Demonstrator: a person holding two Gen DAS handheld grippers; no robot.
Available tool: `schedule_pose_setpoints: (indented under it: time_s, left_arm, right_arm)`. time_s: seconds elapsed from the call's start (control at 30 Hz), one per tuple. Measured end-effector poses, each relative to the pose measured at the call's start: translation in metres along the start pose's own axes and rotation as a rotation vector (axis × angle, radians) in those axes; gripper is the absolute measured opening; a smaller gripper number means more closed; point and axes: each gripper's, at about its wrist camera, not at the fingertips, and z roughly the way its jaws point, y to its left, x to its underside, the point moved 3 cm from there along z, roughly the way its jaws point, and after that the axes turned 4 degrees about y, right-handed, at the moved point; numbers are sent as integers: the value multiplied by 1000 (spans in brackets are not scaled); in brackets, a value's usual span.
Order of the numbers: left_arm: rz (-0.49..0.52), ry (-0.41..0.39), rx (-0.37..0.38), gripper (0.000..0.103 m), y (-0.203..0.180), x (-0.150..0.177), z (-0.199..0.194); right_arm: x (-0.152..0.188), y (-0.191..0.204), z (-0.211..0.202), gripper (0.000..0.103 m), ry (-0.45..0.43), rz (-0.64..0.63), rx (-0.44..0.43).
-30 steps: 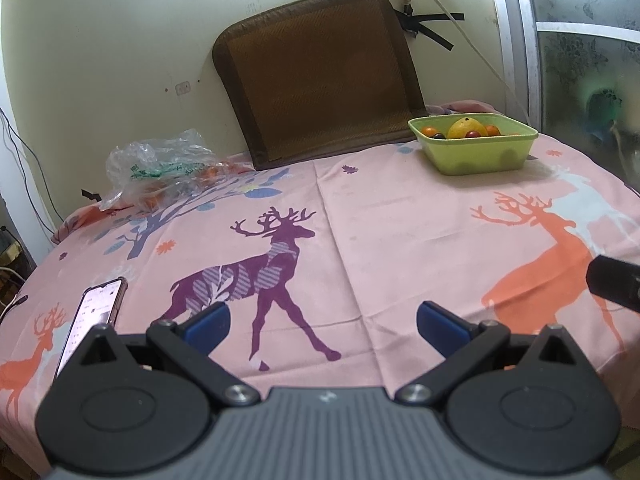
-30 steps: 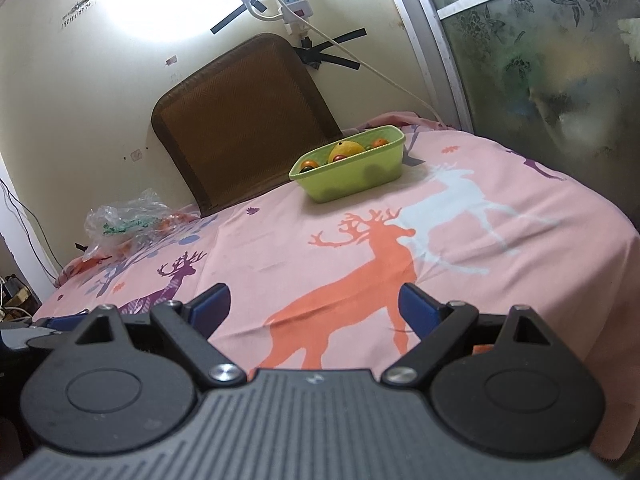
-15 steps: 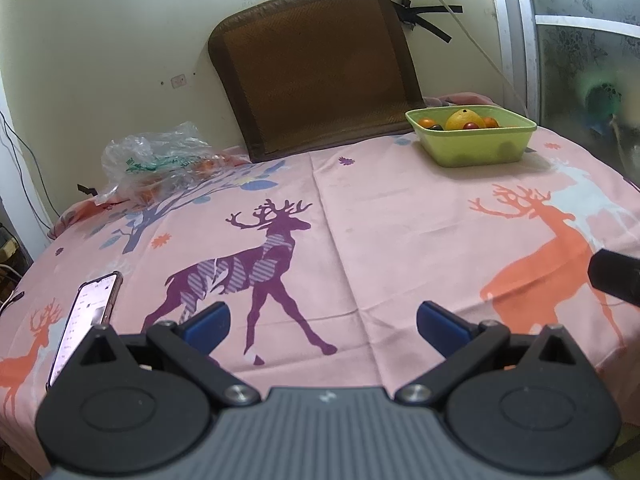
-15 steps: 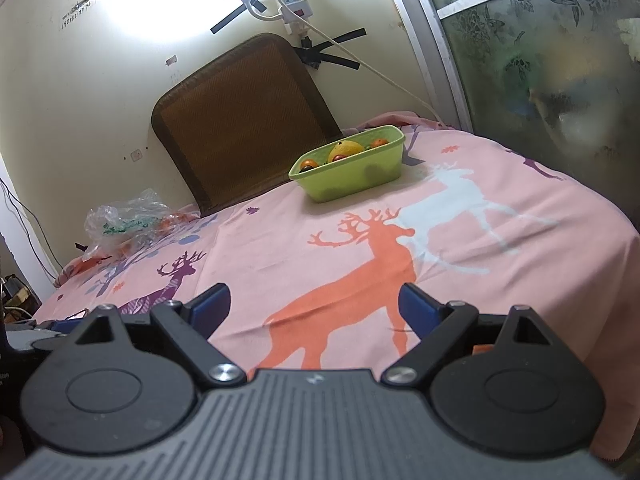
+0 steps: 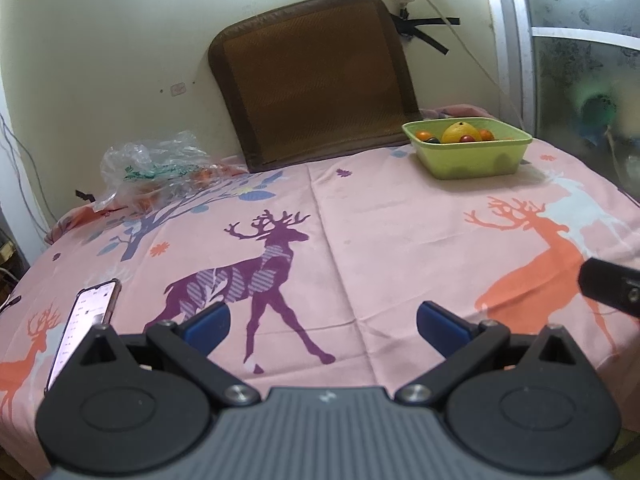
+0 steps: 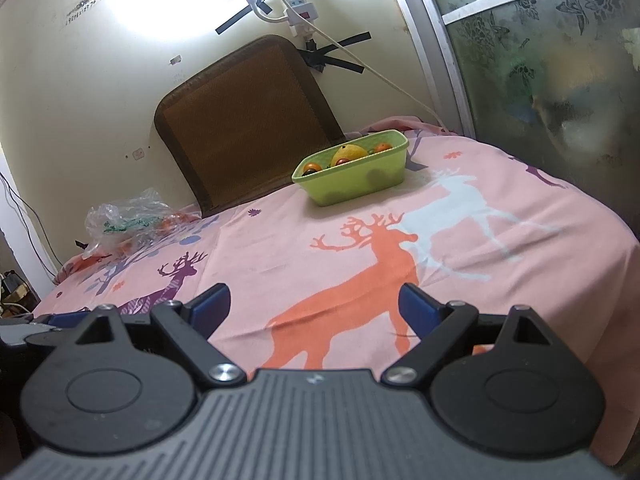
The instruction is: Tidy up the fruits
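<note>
In the left wrist view, the left tongs [image 5: 320,326] are seen spread wide with nothing between the blue pads, held low over the near edge of the desk [image 5: 360,216], which is covered by a pink deer-print cloth. The green basket [image 5: 468,151] is found far ahead and to the right of these tongs, near the back edge, just in front of the brown mat [image 5: 316,92] that leans on the wall. A yellow fruit [image 5: 460,133] and several small orange and dark fruits are seen inside it. The basket's long axis runs roughly across this view. A clear plastic bag [image 5: 160,168] lies far ahead to the left, with orange shapes showing through it that may be fruit; this cannot be told for certain. A phone [image 5: 82,332] lies just beside the left pad.

In the right wrist view, the right tongs [image 6: 314,308] are likewise seen wide apart and empty. The green basket [image 6: 352,174] lies almost straight ahead, only slightly right, well apart, its long axis slanted. The plastic bag [image 6: 128,220] is off to the far left.

The basket is judged to lie nearer the right tongs, and the bag nearer the left.
</note>
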Motion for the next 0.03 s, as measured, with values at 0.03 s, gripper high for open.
schedule_pose_setpoints:
  time_s: [0.03]
  left_arm:
    - [-1, 0, 11, 103, -1, 0, 0]
  right_arm:
    - [-1, -1, 0, 93, -3, 4, -1]
